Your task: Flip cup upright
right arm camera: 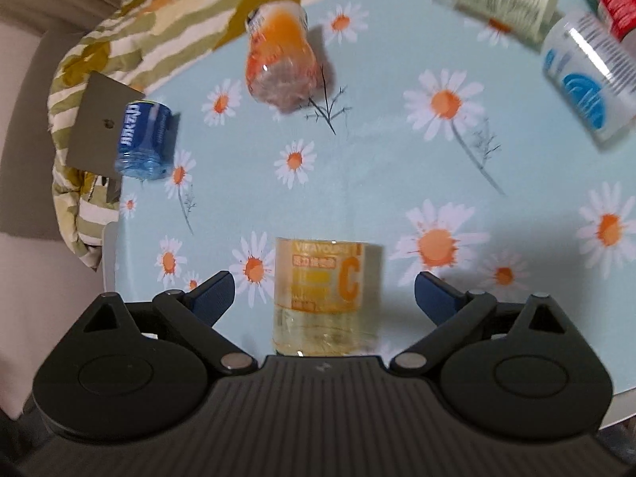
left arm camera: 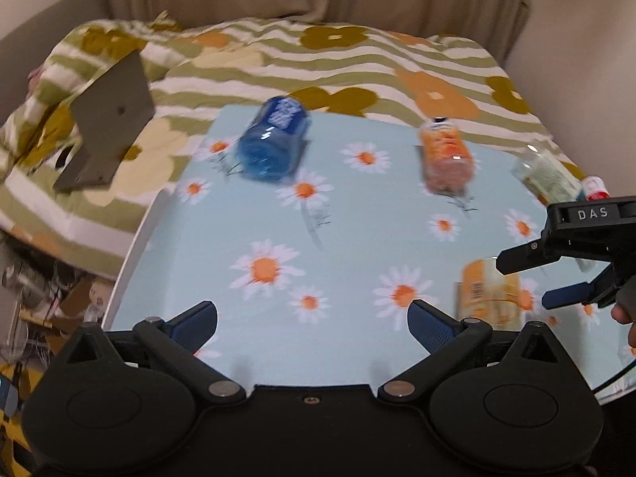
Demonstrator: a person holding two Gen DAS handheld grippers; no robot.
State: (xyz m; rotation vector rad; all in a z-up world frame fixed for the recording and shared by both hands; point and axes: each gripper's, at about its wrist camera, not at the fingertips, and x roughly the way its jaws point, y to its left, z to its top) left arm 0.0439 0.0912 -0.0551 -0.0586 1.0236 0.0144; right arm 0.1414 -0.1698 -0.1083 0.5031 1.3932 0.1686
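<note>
The right gripper (right arm camera: 324, 298) stands wide open, empty, straddling the yellow cup (right arm camera: 326, 298) without touching it; the cup lies near the table's (right arm camera: 377, 167) near edge. This looks like the approach step: next, the fingers must close on its sides. The left gripper (left arm camera: 312, 324) hovers open and empty

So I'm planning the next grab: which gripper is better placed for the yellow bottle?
Right. The right gripper is open with the yellow bottle between its fingers; the left gripper is open over bare tablecloth.
</note>
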